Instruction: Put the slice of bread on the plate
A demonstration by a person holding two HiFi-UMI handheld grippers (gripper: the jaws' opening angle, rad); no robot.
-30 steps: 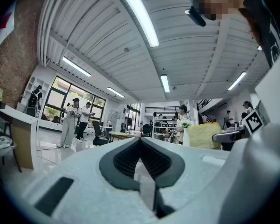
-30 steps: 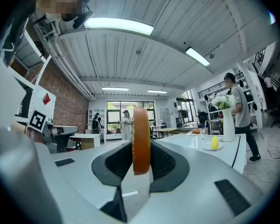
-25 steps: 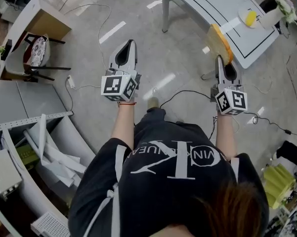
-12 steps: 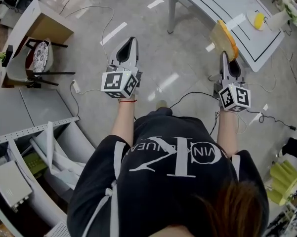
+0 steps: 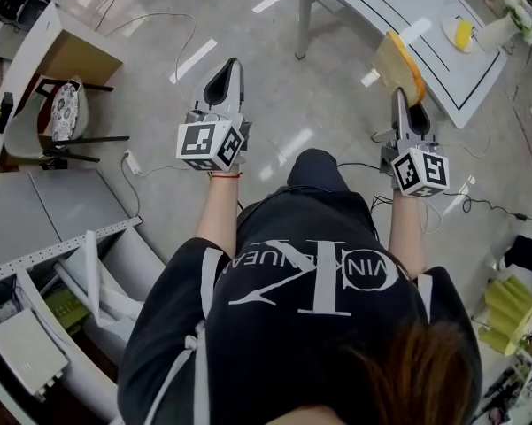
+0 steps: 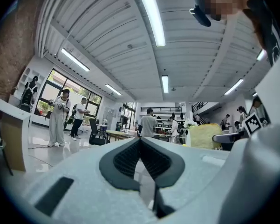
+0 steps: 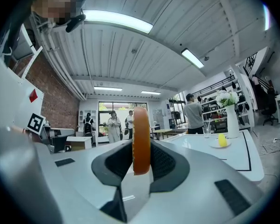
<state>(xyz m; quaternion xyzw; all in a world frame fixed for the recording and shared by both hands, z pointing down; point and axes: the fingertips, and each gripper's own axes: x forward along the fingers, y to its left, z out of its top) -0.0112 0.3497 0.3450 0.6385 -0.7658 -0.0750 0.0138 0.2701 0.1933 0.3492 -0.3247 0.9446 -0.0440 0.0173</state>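
Note:
A slice of bread [image 5: 400, 67] with an orange-brown crust stands on edge between the jaws of my right gripper [image 5: 397, 103], which is shut on it. Seen edge-on in the right gripper view, the bread [image 7: 140, 141] sticks up above the pads. Ahead to the right, a small white plate [image 5: 455, 34] with a yellow piece on it lies on the white table [image 5: 398, 7]. That plate [image 7: 221, 144] also shows in the right gripper view. My left gripper [image 5: 225, 80] is held level over the floor, shut and empty, its pads [image 6: 130, 158] meeting in a line.
A white vase of flowers [image 5: 506, 23] and a glass [image 7: 206, 131] stand near the plate. A chair [image 5: 66, 109] and a wooden cabinet [image 5: 66, 56] are at the left, grey shelving [image 5: 35, 264] lower left. Cables [image 5: 354, 166] trail over the floor. People [image 6: 149, 124] stand far off.
Both grippers have travelled forward over the floor towards the white table, and the person's knee now shows between the arms. The bread stays gripped in the right jaws.

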